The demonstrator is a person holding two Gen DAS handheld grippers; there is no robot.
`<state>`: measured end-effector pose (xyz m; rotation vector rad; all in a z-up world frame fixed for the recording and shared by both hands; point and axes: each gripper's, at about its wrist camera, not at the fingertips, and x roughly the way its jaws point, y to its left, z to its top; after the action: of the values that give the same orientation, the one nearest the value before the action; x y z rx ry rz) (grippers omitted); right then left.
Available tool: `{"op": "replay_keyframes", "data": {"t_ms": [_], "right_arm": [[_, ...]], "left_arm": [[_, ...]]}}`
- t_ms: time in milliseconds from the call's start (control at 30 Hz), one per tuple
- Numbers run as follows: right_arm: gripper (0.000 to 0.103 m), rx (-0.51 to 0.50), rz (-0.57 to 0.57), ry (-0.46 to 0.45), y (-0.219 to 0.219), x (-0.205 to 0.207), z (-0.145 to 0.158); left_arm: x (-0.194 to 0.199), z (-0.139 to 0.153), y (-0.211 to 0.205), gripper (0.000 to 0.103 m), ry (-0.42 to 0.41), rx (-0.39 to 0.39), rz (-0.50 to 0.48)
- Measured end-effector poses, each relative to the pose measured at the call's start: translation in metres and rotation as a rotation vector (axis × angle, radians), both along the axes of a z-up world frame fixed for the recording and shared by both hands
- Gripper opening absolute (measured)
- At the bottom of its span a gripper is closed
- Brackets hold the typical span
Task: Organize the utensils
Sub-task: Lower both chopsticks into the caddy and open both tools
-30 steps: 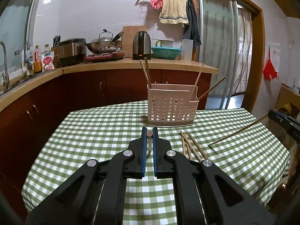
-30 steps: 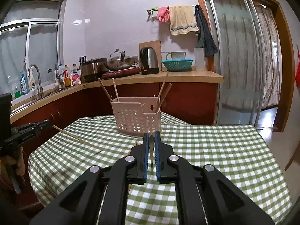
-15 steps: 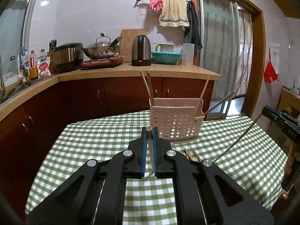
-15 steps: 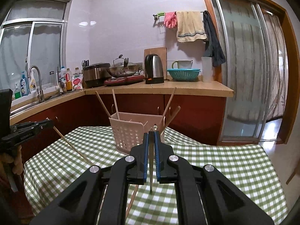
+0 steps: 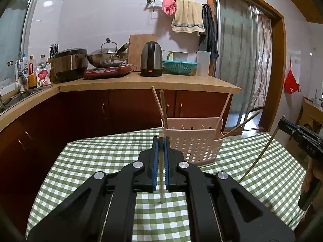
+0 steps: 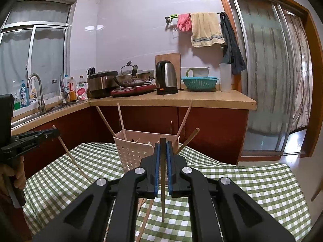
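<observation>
A pink perforated utensil basket (image 5: pixel 193 145) stands on the green checked table (image 5: pixel 84 161) with several wooden chopsticks leaning in it; it also shows in the right wrist view (image 6: pixel 135 153). My left gripper (image 5: pixel 160 141) is shut on a chopstick (image 5: pixel 161 181) that hangs down from the pads, above the table, left of the basket. My right gripper (image 6: pixel 163 147) is shut on another chopstick (image 6: pixel 162 201), held upright in front of the basket. Each gripper shows in the other's view with its chopstick: the right one (image 5: pixel 282 124), the left one (image 6: pixel 55 132).
Loose chopsticks (image 6: pixel 146 217) lie on the table (image 6: pixel 252 181) below my right gripper. A kitchen counter (image 5: pixel 141 82) with kettle, wok and rice cooker runs behind the table. A sliding glass door (image 6: pixel 268 80) is at the right.
Both grippers have risen with their chopsticks, which now hang clear of the table. The basket looks closer and lower in both views.
</observation>
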<state>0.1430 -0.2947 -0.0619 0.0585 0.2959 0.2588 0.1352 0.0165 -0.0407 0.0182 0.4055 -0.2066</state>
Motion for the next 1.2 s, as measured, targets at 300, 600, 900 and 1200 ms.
{"op": "replay_keyframes", "data": {"t_ms": [300, 600, 900, 1200], "right_arm": [[0.007, 0.026, 0.025, -0.085, -0.002, -0.003, 0.033], [0.007, 0.059, 0.044, -0.205, -0.003, 0.018, 0.073], [0.007, 0.074, 0.034, -0.293, 0.0, 0.062, 0.097], [0.007, 0.09, 0.022, -0.262, 0.008, 0.101, 0.073]], "left_arm": [[0.004, 0.039, -0.006, 0.006, -0.065, -0.041, -0.061], [0.018, 0.095, -0.026, 0.006, -0.23, -0.033, -0.097], [0.06, 0.129, -0.049, 0.006, -0.321, -0.021, -0.105], [0.101, 0.126, -0.059, 0.006, -0.337, -0.049, -0.105]]}}
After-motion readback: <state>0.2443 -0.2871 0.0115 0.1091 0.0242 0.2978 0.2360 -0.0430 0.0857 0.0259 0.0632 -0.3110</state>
